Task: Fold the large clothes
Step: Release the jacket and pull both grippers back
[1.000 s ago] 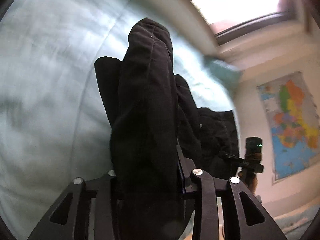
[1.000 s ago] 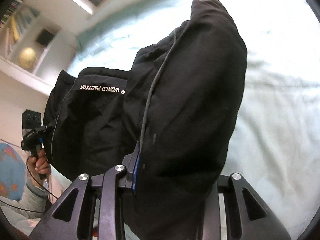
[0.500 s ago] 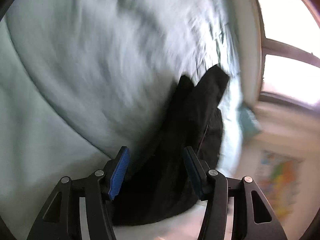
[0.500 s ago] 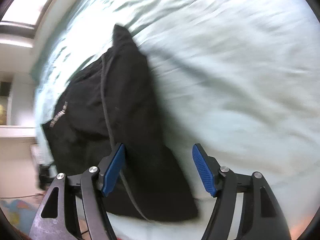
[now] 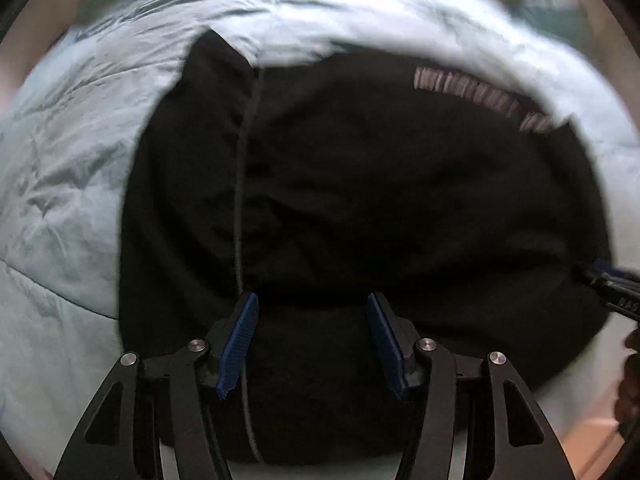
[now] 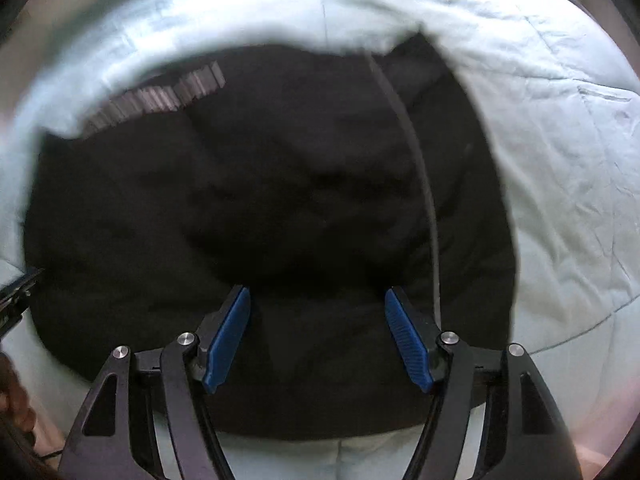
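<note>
1. Left wrist view: the black garment [image 5: 360, 208] lies folded into a broad bundle on the pale blue-green quilt [image 5: 60, 208]. Its long axis runs left to right across the picture, and a pointed corner sticks up toward the far left.
2. A thin grey cord or seam line [image 5: 240, 184] runs from that far corner down toward the near edge, just beside the left blue pad.
3. A row of pale printed lettering [image 5: 476, 92] curves along the garment's far right edge; it is too blurred to read.
4. The left gripper [image 5: 312, 340] points down at the near part of the garment with its jaws spread well apart. The blue pads [image 5: 237, 346] press on nothing, and the cloth lies below the gap.
5. At the right edge, the tip of the other gripper shows beside the garment's right end.
6. Right wrist view: the same garment [image 6: 260, 208] fills the middle, wide from left to right, on the quilt [image 6: 568, 168]. Its pointed corner now sits at the far right.
7. The grey line [image 6: 424, 184] curves down the right side, and the blurred lettering [image 6: 160, 98] sits at the far left.
8. The cloth looks matte, softly creased and possibly padded, though the motion blur makes that uncertain.
9. The right gripper [image 6: 318, 340] hangs over the near edge with its jaws wide and empty. Its blue pads [image 6: 408, 340] are clear of the fabric.
</note>
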A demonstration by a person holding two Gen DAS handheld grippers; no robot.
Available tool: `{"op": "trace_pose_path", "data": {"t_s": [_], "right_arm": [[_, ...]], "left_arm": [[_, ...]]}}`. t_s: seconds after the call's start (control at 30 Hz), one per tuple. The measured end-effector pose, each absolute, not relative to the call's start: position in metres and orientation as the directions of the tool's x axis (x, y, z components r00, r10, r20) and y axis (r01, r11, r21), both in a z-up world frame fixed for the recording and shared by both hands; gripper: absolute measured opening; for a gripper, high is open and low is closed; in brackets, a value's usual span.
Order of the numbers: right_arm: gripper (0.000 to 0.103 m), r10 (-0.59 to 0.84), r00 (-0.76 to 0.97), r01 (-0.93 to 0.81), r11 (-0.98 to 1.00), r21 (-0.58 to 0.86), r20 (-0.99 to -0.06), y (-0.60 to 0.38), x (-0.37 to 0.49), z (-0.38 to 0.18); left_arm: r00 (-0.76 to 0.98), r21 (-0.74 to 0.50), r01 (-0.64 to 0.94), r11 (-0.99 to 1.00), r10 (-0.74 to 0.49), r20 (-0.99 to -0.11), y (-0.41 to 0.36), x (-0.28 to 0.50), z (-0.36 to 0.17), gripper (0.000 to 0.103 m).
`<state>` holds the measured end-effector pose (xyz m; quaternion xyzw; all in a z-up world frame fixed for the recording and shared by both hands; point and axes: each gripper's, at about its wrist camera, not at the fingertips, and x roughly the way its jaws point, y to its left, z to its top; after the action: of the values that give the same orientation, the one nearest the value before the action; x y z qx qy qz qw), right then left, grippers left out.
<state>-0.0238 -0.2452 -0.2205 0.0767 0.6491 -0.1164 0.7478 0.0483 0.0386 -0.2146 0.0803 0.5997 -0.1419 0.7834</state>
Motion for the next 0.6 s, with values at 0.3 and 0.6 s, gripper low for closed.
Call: {"op": "trace_pose_path", "data": {"t_s": [0.3, 0.6], "right_arm": [[0.075, -0.03, 0.104, 0.338, 0.941, 0.007, -0.994, -0.261, -0.04, -0.195], [0.075, -0.101, 0.283, 0.341, 0.94, 0.002, -0.954, -0.253, -0.063, -0.073]], "left_arm": [[0.158, -0.106, 0.299, 0.948, -0.159, -0.975, 0.053, 0.05, -0.199, 0.066], [0.454, -0.003, 0.32, 0.947, -0.156, -0.877, 0.062, 0.03, -0.061, 0.066]]}}
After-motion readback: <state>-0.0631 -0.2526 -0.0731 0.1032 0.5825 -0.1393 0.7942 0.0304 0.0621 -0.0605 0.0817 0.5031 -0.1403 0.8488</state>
